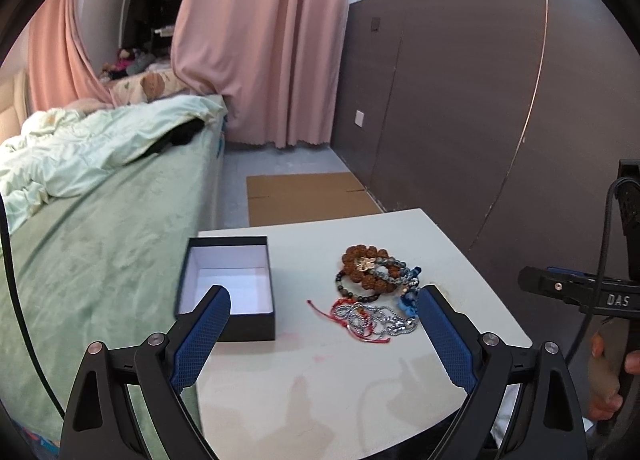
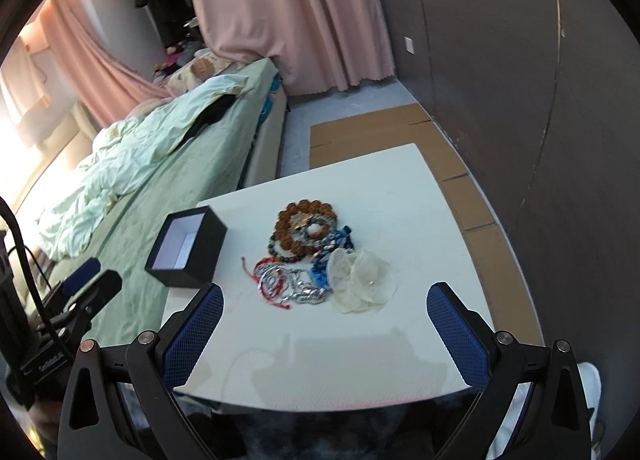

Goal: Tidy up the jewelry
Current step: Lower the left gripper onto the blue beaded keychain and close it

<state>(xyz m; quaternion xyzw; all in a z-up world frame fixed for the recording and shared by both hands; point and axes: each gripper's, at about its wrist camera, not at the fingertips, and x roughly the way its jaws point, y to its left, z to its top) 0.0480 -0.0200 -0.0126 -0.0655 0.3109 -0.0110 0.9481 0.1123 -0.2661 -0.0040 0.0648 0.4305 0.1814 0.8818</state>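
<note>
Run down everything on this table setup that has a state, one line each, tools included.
Black box: open, no lid on it, white inside, nothing in it.
Brown bead bracelet: lying on top of the jewelry pile, outside the box.
Silver chain: tangled with a red cord on the table.
Left tool: open, holding nothing.
Right tool: open, holding nothing.

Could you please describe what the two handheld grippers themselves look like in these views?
Both the left gripper and the right gripper have black angular linkage arms with silver pivot bolts, and jaws faced with blue cross-hatched pads. The right gripper's body carries white "DAS" lettering and a black cable.
</note>
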